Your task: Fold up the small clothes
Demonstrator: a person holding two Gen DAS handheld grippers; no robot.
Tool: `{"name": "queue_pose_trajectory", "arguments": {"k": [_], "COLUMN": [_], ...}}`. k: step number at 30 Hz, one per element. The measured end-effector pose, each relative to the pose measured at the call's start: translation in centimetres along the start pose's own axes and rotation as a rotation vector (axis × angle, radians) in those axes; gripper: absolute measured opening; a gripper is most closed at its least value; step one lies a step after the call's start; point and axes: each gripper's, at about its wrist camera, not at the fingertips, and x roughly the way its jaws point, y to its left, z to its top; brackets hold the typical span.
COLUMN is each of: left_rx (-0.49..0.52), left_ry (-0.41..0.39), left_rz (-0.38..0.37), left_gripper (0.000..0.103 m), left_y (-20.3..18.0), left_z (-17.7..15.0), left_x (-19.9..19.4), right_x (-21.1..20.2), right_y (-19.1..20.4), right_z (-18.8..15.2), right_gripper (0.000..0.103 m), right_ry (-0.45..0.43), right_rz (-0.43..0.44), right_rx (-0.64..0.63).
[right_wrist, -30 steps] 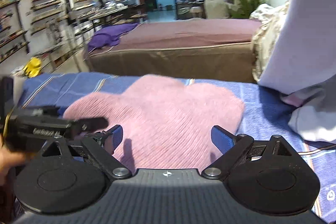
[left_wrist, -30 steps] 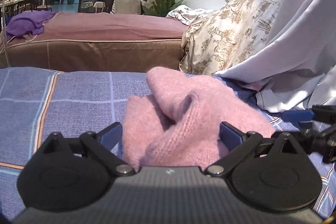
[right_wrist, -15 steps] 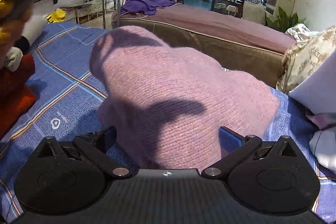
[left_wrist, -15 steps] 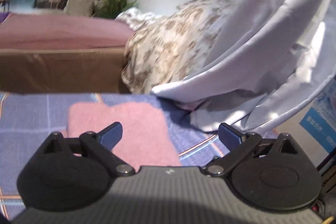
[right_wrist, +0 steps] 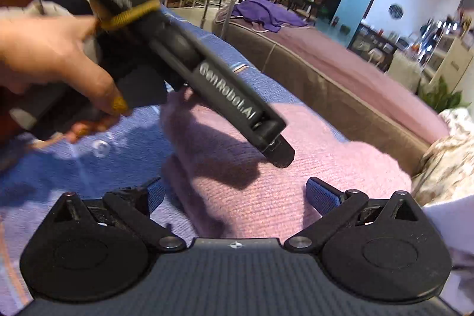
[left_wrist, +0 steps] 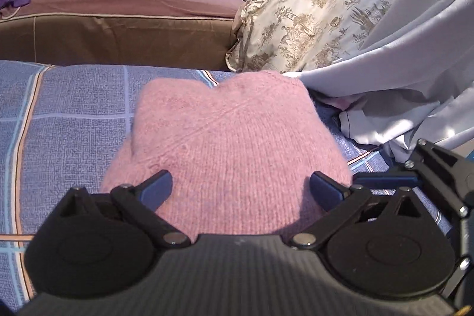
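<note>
Closest to you, your left tongs [left_wrist: 241, 188] are spread wide with nothing pinched, and the pink knit sweater [left_wrist: 234, 144] sits right between the two blue tips, its near edge tucked under the tool body. It's bunched into a rounded, folded heap on the blue plaid bedspread [left_wrist: 68, 120], not flat. Your right tongs [right_wrist: 237, 194] are spread apart too, empty, with the same sweater [right_wrist: 320, 168] lying just ahead of and between the tips, running off toward the far right. From that right wrist view you can see your left hand [right_wrist: 56, 61] gripping the other tool's handle, and that tool's dark snout points down at the sweater's middle; can't tell if it's actually touching the knit or just hovering, though its shadow falls right there. Off to the right of the sweater there's a pale grey sheet [left_wrist: 414, 73] draped down, nearly touching it. Behind that, a beige floral pillow [left_wrist: 311, 22]. Further back, a brown bed [left_wrist: 118, 19] with a mauve cover.
</note>
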Motion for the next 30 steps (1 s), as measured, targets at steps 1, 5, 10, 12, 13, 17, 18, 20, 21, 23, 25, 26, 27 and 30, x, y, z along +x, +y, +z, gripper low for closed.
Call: {"name": "queue_pose_trajectory", "arguments": {"k": [1, 5, 10, 12, 13, 17, 18, 20, 21, 23, 25, 26, 27, 30], "left_rx": [0.010, -0.009, -0.009, -0.010, -0.007, -0.063, -0.064, -0.053, -0.046, -0.035, -0.039, -0.039, -0.035, -0.025], "left_ry": [-0.005, -0.014, -0.005, 0.001, -0.002, -0.042, -0.044, -0.046, -0.048, -0.055, -0.065, -0.068, -0.072, -0.081], "left_rz": [0.001, -0.016, -0.044, -0.049, -0.052, -0.049, -0.048, -0.039, -0.030, -0.014, -0.003, 0.002, 0.010, 0.045], "left_gripper": [0.102, 0.103, 0.103, 0.103, 0.103, 0.103, 0.103, 0.103, 0.103, 0.103, 0.103, 0.103, 0.103, 0.103], "left_y": [-0.1, 0.6, 1.3, 1.9, 2.1, 3.7, 3.9, 3.9, 3.8, 3.7, 3.8, 3.8, 3.8, 3.6], "left_z": [-0.1, -0.2, -0.3, -0.5, -0.7, -1.5, -1.6, -1.9, -2.0, -2.1, -2.3, -2.3, -2.3, -2.4], "left_x": [0.0, 0.1, 0.2, 0.5, 0.7, 1.1, 1.2, 1.5, 1.6, 1.8, 2.0, 2.1, 2.2, 2.6], "right_x": [-1.0, -4.0, -0.8, 1.1, 2.4, 4.3, 4.4, 4.9, 5.2, 6.0, 6.6, 7.3, 7.4, 8.1], "right_y": [-0.8, -5.3, -7.0, -7.4, -7.6, -6.4, -6.6, -6.6, -6.9, -7.0, -7.0, -6.8, -6.8, -6.0], "right_z": [0.2, 1.0, 1.7, 1.9, 2.0, 3.2, 3.4, 3.3, 3.2, 3.0, 3.0, 3.1, 3.2, 3.1], "right_gripper": [0.103, 0.103, 0.103, 0.103, 0.103, 0.103, 0.103, 0.103, 0.103, 0.103, 0.103, 0.103, 0.103, 0.103], "right_ry": [0.001, 0.011, 0.118, 0.177, 0.243, 0.306, 0.301, 0.307, 0.321, 0.345, 0.361, 0.364, 0.365, 0.356], "right_rz": [-0.020, -0.147, -0.138, -0.019, 0.054, 0.053, 0.058, 0.073, 0.080, 0.092, 0.096, 0.094, 0.089, 0.052], "right_rx": [0.045, 0.287, 0.294, 0.296, 0.310, 0.236, 0.243, 0.227, 0.226, 0.231, 0.223, 0.220, 0.216, 0.192]}}
